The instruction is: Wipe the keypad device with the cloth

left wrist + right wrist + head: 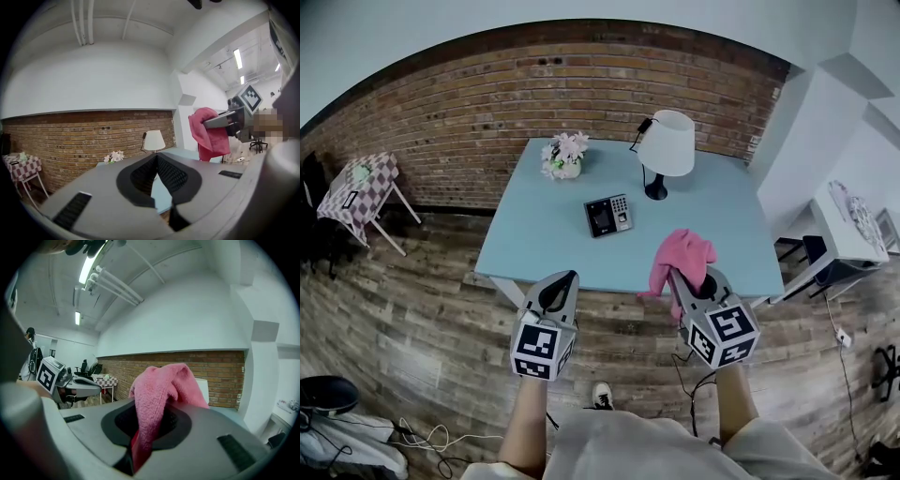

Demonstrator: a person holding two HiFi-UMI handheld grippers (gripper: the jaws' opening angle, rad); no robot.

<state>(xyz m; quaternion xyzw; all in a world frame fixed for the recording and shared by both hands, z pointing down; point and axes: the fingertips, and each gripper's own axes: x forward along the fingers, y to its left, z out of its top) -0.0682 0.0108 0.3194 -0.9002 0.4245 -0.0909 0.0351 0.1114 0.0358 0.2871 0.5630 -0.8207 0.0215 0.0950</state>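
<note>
The keypad device (608, 216), black with a grey keypad, lies flat near the middle of the light blue table (534, 234). A pink cloth (682, 260) hangs bunched from my right gripper (675, 277), which is shut on it in front of the table's near edge; in the right gripper view the cloth (154, 399) drapes over the jaws. My left gripper (569, 278) is shut and holds nothing, level with the near edge and left of the cloth. In the left gripper view its jaws (156, 157) meet, and the cloth (208, 133) shows at right.
A white lamp (665, 148) and a pot of pale flowers (562, 156) stand at the back of the table. A small checkered table (358, 192) is at far left, a white cabinet (848, 234) at right. Cables (431, 439) lie on the wood floor.
</note>
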